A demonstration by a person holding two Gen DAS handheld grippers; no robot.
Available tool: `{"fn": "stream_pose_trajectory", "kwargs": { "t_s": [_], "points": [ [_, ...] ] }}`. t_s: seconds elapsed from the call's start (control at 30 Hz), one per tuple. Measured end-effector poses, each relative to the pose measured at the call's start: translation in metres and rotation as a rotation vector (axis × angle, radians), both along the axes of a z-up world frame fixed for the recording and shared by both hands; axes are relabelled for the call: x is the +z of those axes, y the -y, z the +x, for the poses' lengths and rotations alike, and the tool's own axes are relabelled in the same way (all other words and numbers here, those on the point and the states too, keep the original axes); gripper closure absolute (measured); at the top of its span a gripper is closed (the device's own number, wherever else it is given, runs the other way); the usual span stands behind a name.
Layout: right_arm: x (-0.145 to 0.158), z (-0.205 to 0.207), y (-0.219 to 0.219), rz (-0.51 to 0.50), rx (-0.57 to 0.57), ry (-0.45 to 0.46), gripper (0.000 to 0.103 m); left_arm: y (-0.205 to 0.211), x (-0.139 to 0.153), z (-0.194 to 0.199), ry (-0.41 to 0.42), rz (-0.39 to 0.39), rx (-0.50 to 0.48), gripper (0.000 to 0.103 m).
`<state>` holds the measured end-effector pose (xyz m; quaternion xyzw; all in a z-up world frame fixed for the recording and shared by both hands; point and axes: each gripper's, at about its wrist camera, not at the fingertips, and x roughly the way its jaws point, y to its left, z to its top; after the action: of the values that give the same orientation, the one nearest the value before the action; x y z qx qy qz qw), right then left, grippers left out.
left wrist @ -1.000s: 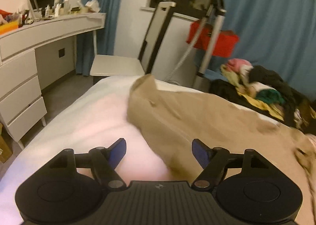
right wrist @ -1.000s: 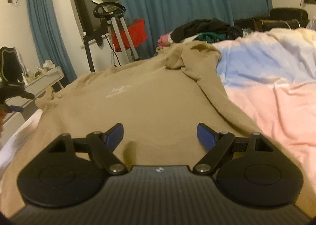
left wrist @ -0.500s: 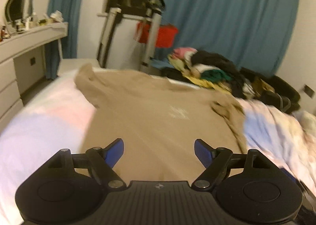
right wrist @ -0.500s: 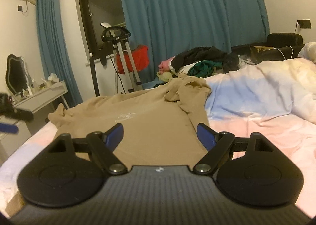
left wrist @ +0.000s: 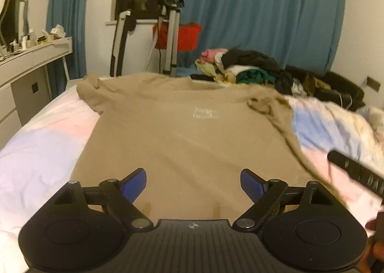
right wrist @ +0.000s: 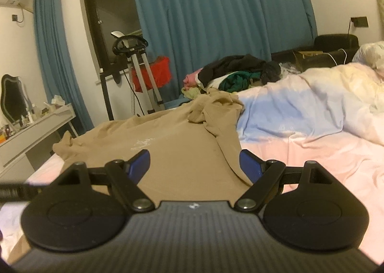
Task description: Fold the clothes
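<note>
Across the bed (left wrist: 40, 153), on its pastel pink and blue cover, the tan T-shirt (left wrist: 192, 143) lies spread with its small white chest print facing up and its collar at the far edge, toward the blue curtains. I judge it is laid out flat like this so that a fold can start from the hem. That hem is the part nearest me, running just under both of my tools. My left hand-held gripper (left wrist: 193, 183) hangs over the near middle of the shirt with its jaws opening; nothing is between the blue pads, only cloth below them. My right hand-held gripper (right wrist: 195, 163) sits over the shirt's near right edge, jaws wide and empty, with that side seam passing close by the right pad. Both are held low and apart, I think, because each is meant to take one hem corner.

The far sleeves are not flat: the left sleeve (left wrist: 90, 86) is bunched at the far left corner, and the right sleeve (right wrist: 216, 107) is crumpled in a heap beside the blue patch of the cover. They will likely need smoothing or tucking inward first. Beyond the shirt, a pile of other clothes (left wrist: 242, 69) waits at the far side.
</note>
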<state>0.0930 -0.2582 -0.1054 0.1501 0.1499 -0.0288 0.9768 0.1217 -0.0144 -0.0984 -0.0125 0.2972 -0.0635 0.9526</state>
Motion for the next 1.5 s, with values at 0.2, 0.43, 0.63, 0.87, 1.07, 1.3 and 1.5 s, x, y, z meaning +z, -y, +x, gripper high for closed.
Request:
{"fn": "stream_pose_trajectory", "kwargs": {
  "t_s": [0.2, 0.43, 0.63, 0.87, 1.07, 1.3, 1.5],
  "points": [
    [-0.013, 0.014, -0.001, -0.003, 0.0, -0.023, 0.02, -0.004, -0.01, 0.009, -0.02, -0.02, 0.017, 0.016],
    [-0.029, 0.026, -0.002, -0.01, -0.009, -0.066, 0.02, -0.005, -0.013, 0.018, -0.032, -0.052, 0.013, 0.016],
    [-0.034, 0.041, -0.004, -0.023, -0.008, -0.098, 0.02, -0.009, -0.014, 0.024, -0.052, -0.071, 0.015, 0.016],
    [-0.028, 0.087, 0.005, -0.062, -0.045, -0.088, 0.02, -0.014, -0.02, 0.036, -0.1, -0.114, 0.025, 0.015],
    [-0.035, 0.139, 0.018, -0.07, -0.078, -0.083, 0.02, -0.015, -0.03, 0.051, -0.131, -0.102, 0.062, 0.015],
    [-0.05, 0.183, 0.028, -0.079, -0.087, -0.15, 0.02, -0.021, -0.045, 0.072, -0.165, -0.136, 0.085, 0.015],
    [-0.054, 0.209, 0.038, -0.022, -0.093, -0.161, 0.02, -0.018, -0.053, 0.083, -0.185, -0.146, 0.1, 0.015]
  ]
}}
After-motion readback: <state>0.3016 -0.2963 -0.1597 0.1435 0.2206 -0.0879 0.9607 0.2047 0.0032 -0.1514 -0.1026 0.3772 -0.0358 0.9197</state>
